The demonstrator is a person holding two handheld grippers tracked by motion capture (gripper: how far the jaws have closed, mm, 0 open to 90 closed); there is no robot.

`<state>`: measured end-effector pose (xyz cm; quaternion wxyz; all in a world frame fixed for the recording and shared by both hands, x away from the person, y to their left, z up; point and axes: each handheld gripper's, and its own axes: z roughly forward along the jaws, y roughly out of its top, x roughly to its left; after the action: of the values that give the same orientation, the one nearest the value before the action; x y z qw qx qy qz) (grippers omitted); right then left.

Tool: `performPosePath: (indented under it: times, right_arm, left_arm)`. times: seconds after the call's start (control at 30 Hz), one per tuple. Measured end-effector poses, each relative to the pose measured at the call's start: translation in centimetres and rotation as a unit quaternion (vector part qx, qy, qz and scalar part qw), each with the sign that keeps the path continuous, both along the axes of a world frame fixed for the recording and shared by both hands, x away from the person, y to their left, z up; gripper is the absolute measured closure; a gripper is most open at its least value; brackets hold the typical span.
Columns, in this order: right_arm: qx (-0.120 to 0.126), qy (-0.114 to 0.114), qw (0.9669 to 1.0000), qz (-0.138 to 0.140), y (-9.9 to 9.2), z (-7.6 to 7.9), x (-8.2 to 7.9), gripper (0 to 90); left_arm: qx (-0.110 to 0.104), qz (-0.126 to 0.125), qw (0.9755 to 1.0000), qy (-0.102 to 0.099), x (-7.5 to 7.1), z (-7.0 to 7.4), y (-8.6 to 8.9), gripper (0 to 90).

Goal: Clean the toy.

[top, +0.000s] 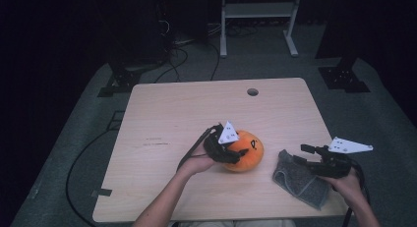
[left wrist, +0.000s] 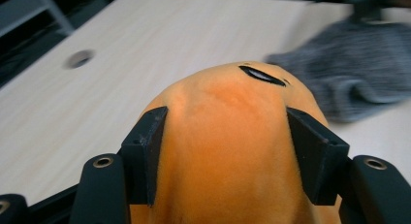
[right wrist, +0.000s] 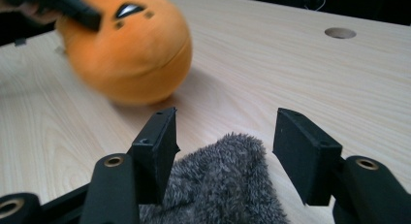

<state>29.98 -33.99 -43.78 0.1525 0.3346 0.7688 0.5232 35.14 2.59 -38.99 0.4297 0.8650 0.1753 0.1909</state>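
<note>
Gripping the orange plush toy (left wrist: pixel 228 136) at mid-table, the left gripper (top: pixel 235 151) should lift slowly without squeezing harder, while the right gripper (right wrist: pixel 223 151) stands wide around the grey cloth (right wrist: pixel 223 185).

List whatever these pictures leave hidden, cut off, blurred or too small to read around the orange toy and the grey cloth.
- Orange plush toy: its near end is cut off by the bottom edge in the left gripper view; blurred in the right gripper view.
- Its black face marks: too small in the high view.
- Grey cloth: near part covered by the right claw and hand in the high view.
- Left claw: whether the toy is off the table is unclear.
</note>
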Motion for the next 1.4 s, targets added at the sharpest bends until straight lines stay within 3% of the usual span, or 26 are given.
performPosePath:
  times: [0.13, 0.23, 0.3, 0.4, 0.53, 0.8, 1.17, 1.4]
  right_arm:
    - [-0.014, 0.006, 0.9999, 0.002, 0.3, -0.3, 0.0, 39.9]
    - [-0.014, 0.007, 0.9999, 0.006, 0.5, -0.3, 0.1, 39.9]
    - [-0.017, 0.007, 0.9998, 0.007, 0.6, -0.3, 0.0, 39.8]
    - [-0.022, 0.013, 0.9996, 0.008, 0.7, -0.4, 0.1, 39.5]
    - [-0.028, 0.014, 0.9995, 0.006, 0.8, -0.5, 0.0, 38.2]
    - [-0.03, 0.011, 0.9995, -0.001, 0.7, -0.7, -0.4, 36.5]
    - [-0.028, 0.01, 0.9995, 0.001, 0.5, -0.7, -0.6, 36.5]
    - [-0.026, 0.01, 0.9996, -0.001, 0.4, -0.7, -0.8, 36.5]
  left_arm:
    - [-0.006, 0.052, 0.9986, 0.002, 1.8, -0.5, 1.1, 35.4]
    - [-0.003, 0.068, 0.9975, 0.016, 2.6, -1.3, 1.5, 32.8]
    - [0.009, 0.067, 0.9974, 0.025, 2.7, -1.9, 1.5, 26.9]
    - [-0.013, 0.073, 0.9965, 0.039, 2.6, -1.8, 1.8, 16.3]
    - [-0.02, 0.077, 0.9963, 0.034, 2.3, -1.1, 2.1, 10.9]
    - [-0.02, 0.067, 0.9973, 0.024, 0.9, -0.6, 3.3, 7.1]
    - [-0.031, 0.083, 0.9958, 0.024, -0.4, -1.1, 5.4, 6.4]
    - [-0.028, 0.081, 0.9961, 0.02, -1.5, -1.4, 6.4, 6.4]
